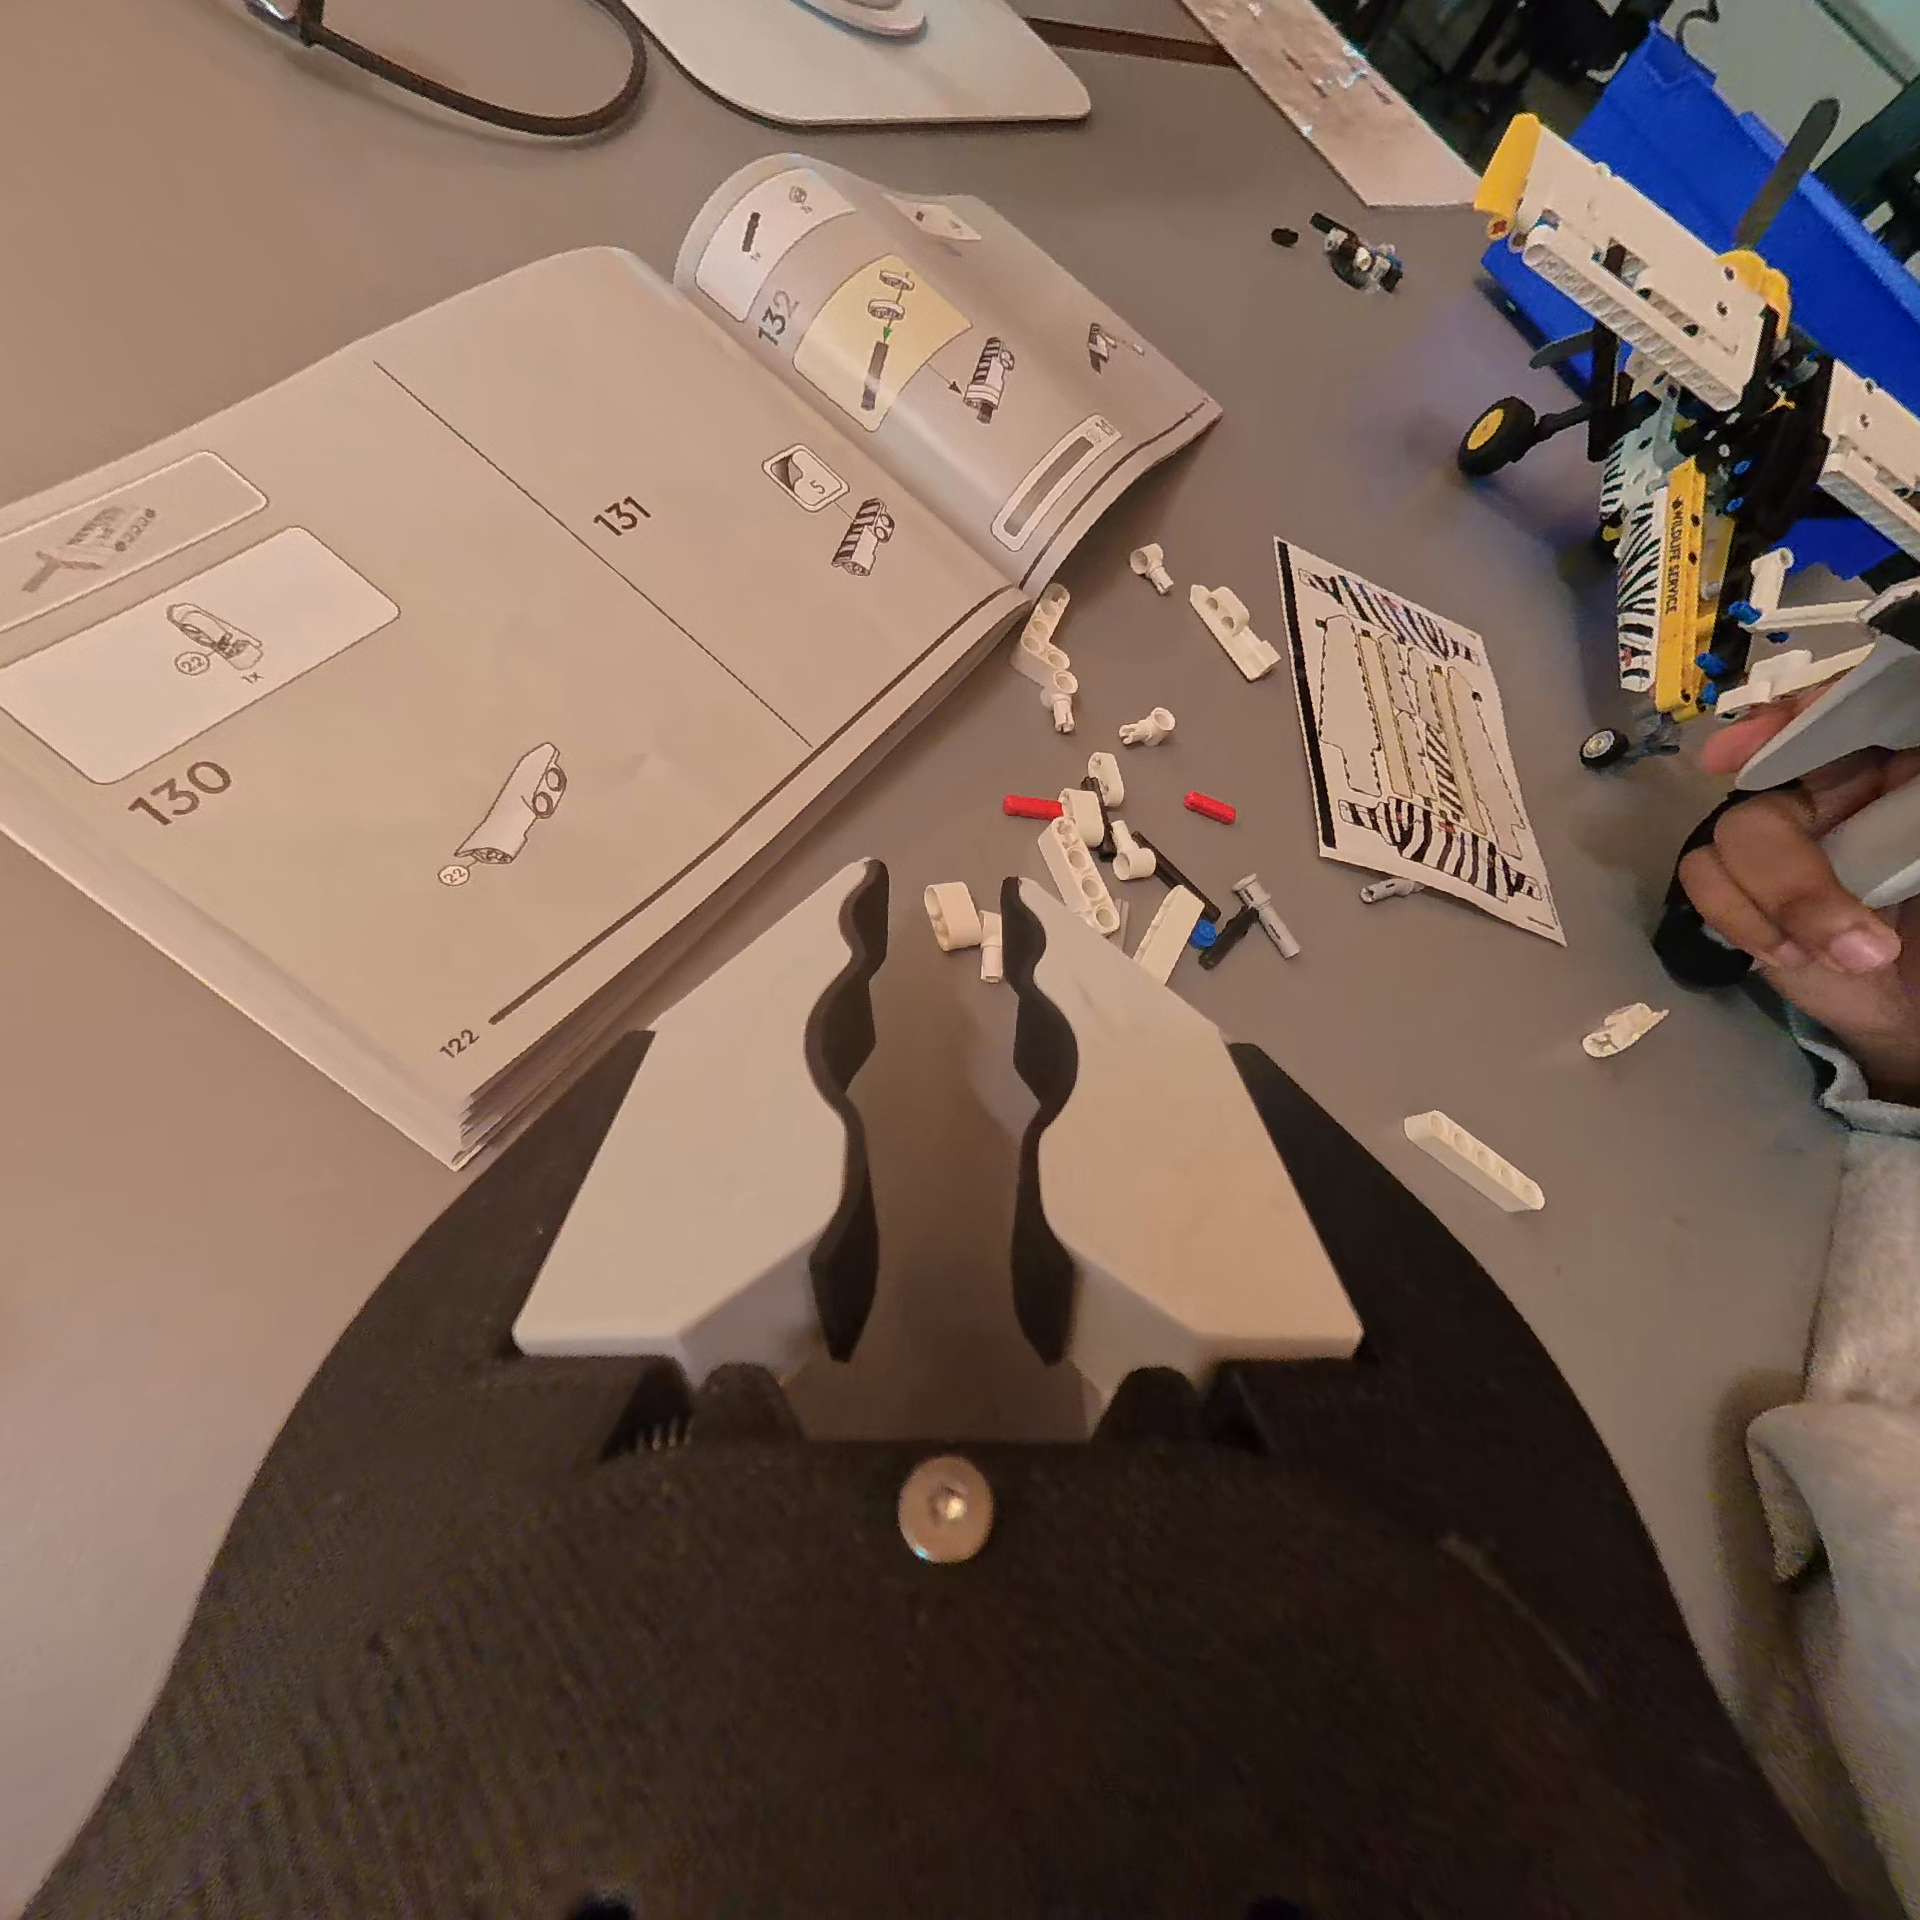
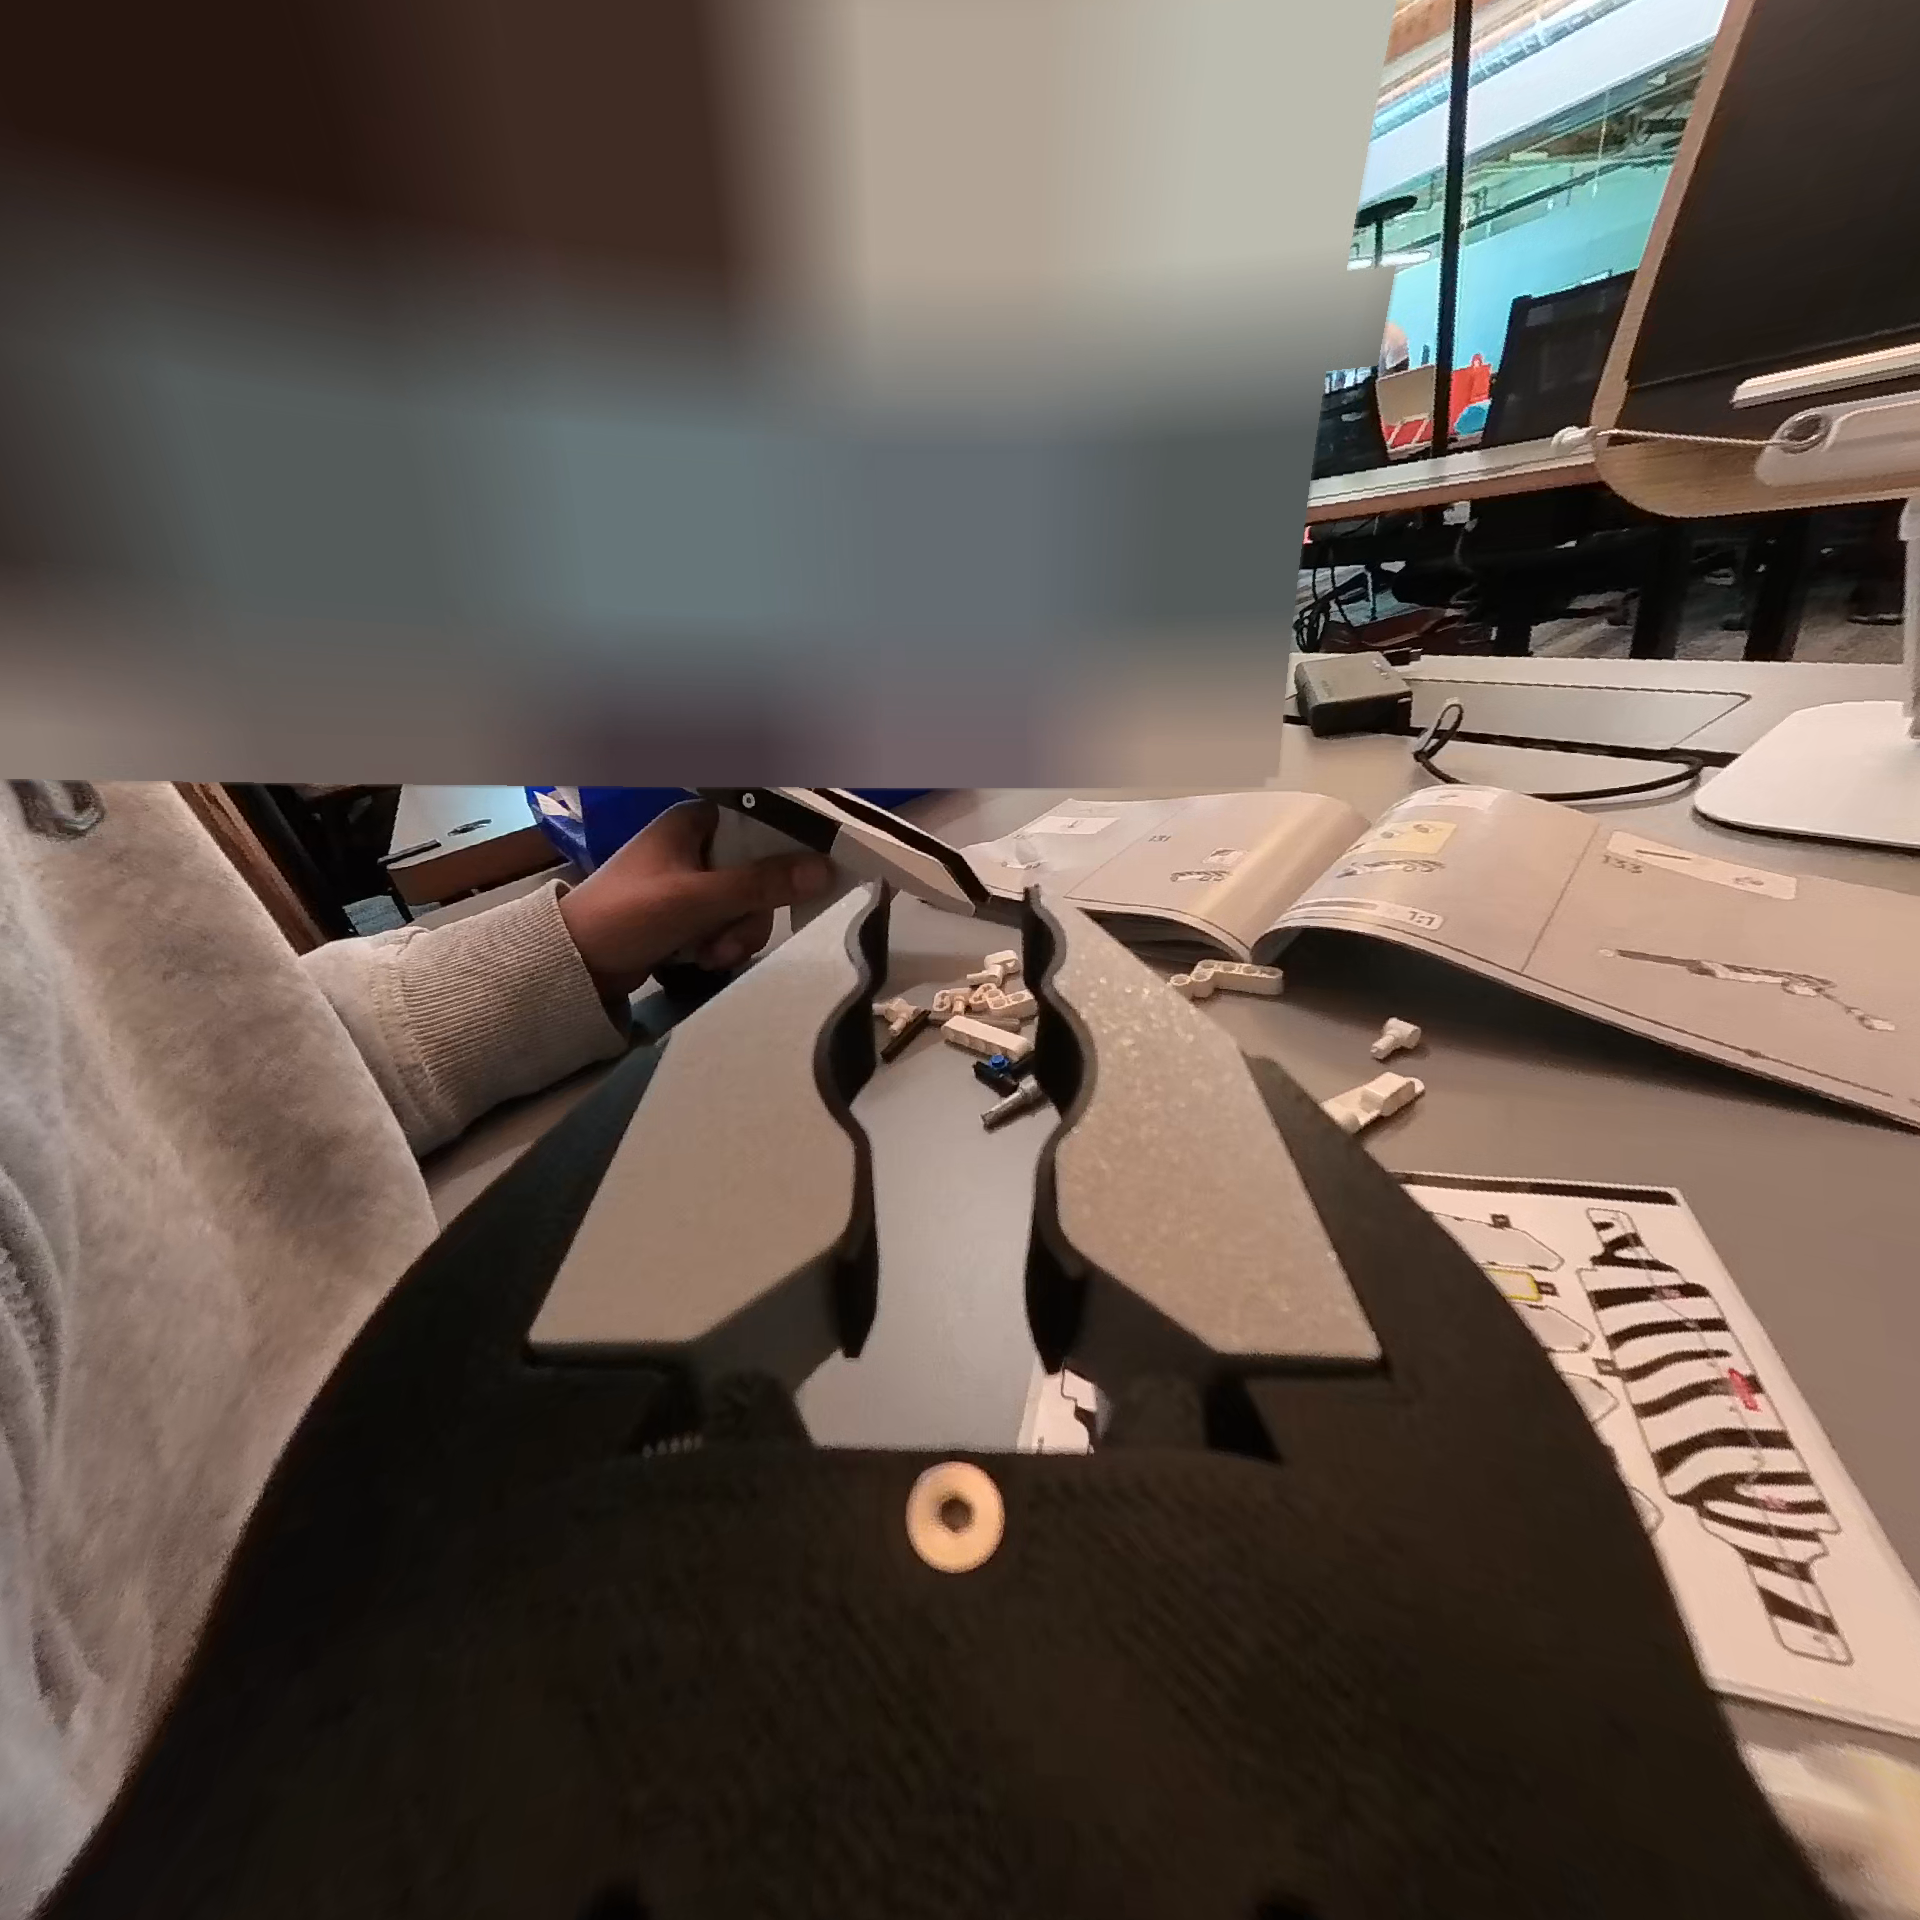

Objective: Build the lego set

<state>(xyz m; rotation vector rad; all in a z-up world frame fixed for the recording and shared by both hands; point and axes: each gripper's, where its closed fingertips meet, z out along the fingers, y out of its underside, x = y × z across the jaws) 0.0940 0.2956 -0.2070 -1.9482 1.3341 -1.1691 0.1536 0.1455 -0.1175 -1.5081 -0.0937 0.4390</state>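
Observation:
My left gripper [image 1: 943, 883] is open and empty, hovering just short of a scatter of small white, black, red and blue lego parts [image 1: 1101, 831] on the grey table. My right gripper [image 2: 956, 899] is open and empty, pointing at the same parts pile [image 2: 987, 1018]. The left gripper also shows in the right wrist view [image 2: 935, 868], held by a hand [image 2: 665, 894]. A partly built white, yellow and zebra-striped lego plane [image 1: 1683, 436] stands at the right. A loose white beam [image 1: 1473, 1162] lies nearer to me.
An open instruction booklet [image 1: 499, 644] lies left of the parts; it also shows in the right wrist view [image 2: 1455, 914]. A zebra sticker sheet [image 1: 1413, 727] lies right of the pile. A blue bin [image 1: 1704, 187] stands behind the plane. A monitor stand [image 2: 1818, 769] and cable [image 1: 499, 94] sit behind. The gap from one gripper's tips to the other's is roughly 20 cm.

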